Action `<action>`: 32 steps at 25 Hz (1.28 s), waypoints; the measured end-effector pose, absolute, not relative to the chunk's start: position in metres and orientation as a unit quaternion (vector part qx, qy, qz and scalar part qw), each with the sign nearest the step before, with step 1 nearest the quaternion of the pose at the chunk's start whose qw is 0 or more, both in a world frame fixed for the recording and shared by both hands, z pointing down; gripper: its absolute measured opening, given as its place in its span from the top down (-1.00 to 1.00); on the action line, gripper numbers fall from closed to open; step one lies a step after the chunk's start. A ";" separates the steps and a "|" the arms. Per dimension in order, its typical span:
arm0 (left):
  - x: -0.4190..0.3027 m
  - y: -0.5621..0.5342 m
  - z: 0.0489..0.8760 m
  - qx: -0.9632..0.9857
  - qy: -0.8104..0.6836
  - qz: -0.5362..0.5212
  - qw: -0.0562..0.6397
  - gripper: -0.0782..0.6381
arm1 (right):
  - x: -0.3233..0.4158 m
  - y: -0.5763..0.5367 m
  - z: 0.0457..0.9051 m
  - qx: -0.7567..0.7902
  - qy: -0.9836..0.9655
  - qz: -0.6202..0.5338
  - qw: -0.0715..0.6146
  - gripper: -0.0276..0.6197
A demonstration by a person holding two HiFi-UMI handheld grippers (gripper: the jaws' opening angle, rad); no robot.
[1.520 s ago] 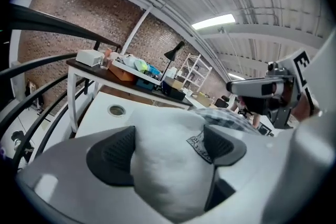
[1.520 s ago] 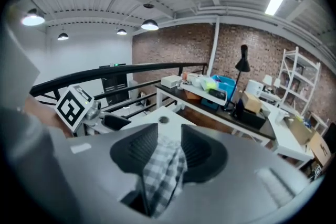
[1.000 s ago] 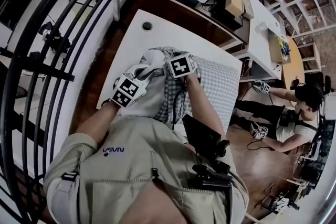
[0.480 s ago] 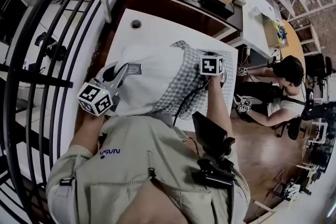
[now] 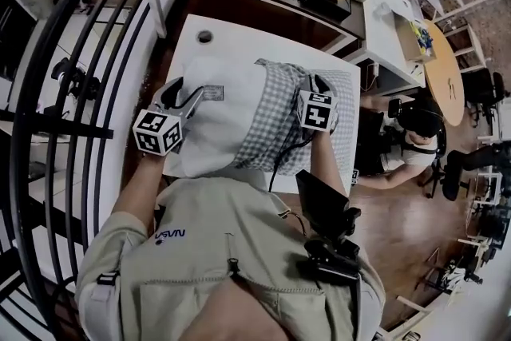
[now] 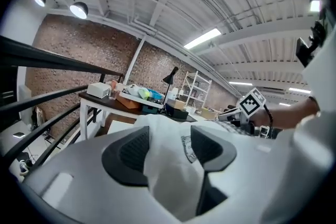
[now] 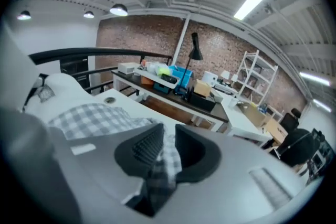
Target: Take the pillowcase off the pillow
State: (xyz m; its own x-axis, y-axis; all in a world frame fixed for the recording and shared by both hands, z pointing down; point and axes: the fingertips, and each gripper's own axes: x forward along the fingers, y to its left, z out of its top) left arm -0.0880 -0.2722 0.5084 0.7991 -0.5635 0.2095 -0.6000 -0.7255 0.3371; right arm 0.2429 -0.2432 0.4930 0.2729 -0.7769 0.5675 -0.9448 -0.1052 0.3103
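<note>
White rectangular table (image 5: pixel 239 40): the landmark, directly in front of the person; every position below refers to it. It has a round hole near its far left corner.
Soft white fabric pillow (image 5: pixel 215 128): lies on the table's left and middle part. Its near edge reaches the table's near edge. The portion over the table's left half is uncovered.
Small printed fabric label (image 5: pixel 212 92): on the pillow, over the table's left half, toward the far side.
Grey-and-white checked cloth pillowcase (image 5: pixel 275 120): over the table's right half, covering the right part of the pillow. Its open edge crosses the pillow roughly above the table's middle.
Left gripper (image 5: pixel 188 94) (image 6: pixel 169 139): over the table's left edge, roughly level and pointing toward the far side. The jaws stand well apart and have just been opening. A fold of white pillow fabric lies loose between the pads (image 6: pixel 131 150).
Right gripper (image 5: pixel 318 84) (image 7: pixel 167 147): over the table's right half, tilted downward. The jaws stand slightly apart and have just been opening. A fold of the pillowcase hangs in the narrow gap.
Dark-topped desk (image 5: pixel 263 0): beyond the table's far edge, loaded with boxes.
Black curved railing (image 5: pixel 48 84): left of the table.
Seated person (image 5: pixel 411 144): right of the table.
</note>
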 end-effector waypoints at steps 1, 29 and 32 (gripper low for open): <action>-0.094 -0.266 0.504 0.928 -0.315 0.044 0.191 0.14 | 0.234 -0.232 0.487 0.737 -0.590 0.133 0.300 0.70; -0.043 -0.068 0.608 0.924 -0.236 0.294 0.062 0.04 | 0.029 -0.033 0.592 0.555 -0.754 0.217 0.274 0.41; -0.046 -0.078 0.640 0.909 -0.243 0.337 0.034 0.21 | 0.027 -0.046 0.613 0.564 -0.730 0.179 0.341 0.49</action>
